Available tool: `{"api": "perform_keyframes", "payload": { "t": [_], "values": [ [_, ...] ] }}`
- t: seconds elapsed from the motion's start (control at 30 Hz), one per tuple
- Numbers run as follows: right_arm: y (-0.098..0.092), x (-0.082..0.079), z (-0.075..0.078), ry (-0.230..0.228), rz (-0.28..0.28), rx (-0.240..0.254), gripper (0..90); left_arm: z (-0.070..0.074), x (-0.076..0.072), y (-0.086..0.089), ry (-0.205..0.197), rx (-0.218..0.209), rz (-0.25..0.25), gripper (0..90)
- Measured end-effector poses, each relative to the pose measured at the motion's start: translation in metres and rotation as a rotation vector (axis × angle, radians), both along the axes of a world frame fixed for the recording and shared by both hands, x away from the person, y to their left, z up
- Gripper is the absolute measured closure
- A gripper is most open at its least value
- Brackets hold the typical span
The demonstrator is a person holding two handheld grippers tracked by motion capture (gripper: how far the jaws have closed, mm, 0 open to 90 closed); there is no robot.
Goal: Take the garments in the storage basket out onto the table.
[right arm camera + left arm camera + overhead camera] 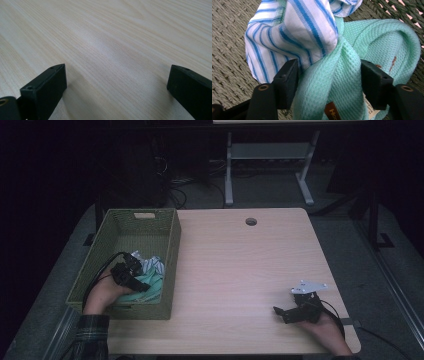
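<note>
Two cloths sit bundled in the woven basket (172, 237) at the table's (240, 270) left side, and the left tool (131, 272) is right down among them. From the left gripper view, the mint waffle-weave cloth (337, 75) runs up between the jaws, which stand spread on either side of it; whether the pads actually press on the fabric is hard to say, since folds bulge over both inner faces. A blue-striped white cloth (294, 32) is bunched above it, draped over the mint one and brushing the left-hand jaw. Its top edge is cut off by the frame. A small brown label on the mint cloth shows near the bottom, lettering clipped and unreadable.

From above, the left tool is a dark shape over the cloths, jaws hard to make out, and the left hand (102, 295) hides part of the basket's near corner. Basket floor beneath the bundle is covered.

Over on the right, the right tool (281, 312) lies low on the bare table near the front edge, jaws wide apart with nothing between them but wood grain.
</note>
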State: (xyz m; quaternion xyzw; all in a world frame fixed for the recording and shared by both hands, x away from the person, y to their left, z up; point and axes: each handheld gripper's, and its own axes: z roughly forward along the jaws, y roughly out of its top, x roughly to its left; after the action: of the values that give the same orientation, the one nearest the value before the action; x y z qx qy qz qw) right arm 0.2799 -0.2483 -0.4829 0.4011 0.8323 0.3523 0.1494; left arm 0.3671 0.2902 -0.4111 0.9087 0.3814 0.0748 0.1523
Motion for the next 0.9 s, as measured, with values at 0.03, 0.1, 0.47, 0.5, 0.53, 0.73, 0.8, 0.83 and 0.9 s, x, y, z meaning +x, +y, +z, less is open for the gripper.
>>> {"api": "perform_keyframes", "payload": {
  "t": [0.03,0.1,0.47,0.5,0.53,0.73,0.8,0.83,0.9],
  "values": [
    [0.000,0.000,0.000,0.000,0.000,0.000,2.2,0.000,0.000,0.000,0.003,-0.005,0.002,37.2],
    [0.000,0.000,0.000,0.000,0.000,0.000,2.2,0.003,0.000,0.001,-0.002,-0.017,0.012,44.4],
    [0.000,0.000,0.000,0.000,0.001,-0.001,2.2,0.012,0.000,0.008,-0.036,-0.076,0.029,66.5],
    [0.000,0.000,0.000,-0.001,0.000,0.000,2.2,0.015,-0.001,0.009,-0.045,-0.094,0.035,70.6],
    [0.000,0.000,0.000,-0.001,0.000,0.000,2.2,0.015,-0.001,0.009,-0.045,-0.094,0.035,71.9],
    [0.000,0.000,0.000,0.000,0.000,0.002,2.2,0.023,-0.001,0.013,-0.075,-0.152,0.073,74.7],
    [0.000,0.000,0.000,0.000,0.001,0.000,2.2,0.027,-0.002,0.016,-0.092,-0.181,0.095,74.9],
    [0.000,0.000,0.000,0.000,0.001,0.000,2.2,0.027,-0.002,0.016,-0.092,-0.181,0.095,75.3],
    [0.000,0.000,0.000,0.000,0.000,0.000,2.2,0.032,-0.003,0.019,-0.122,-0.213,0.107,75.6]
  ]
}}
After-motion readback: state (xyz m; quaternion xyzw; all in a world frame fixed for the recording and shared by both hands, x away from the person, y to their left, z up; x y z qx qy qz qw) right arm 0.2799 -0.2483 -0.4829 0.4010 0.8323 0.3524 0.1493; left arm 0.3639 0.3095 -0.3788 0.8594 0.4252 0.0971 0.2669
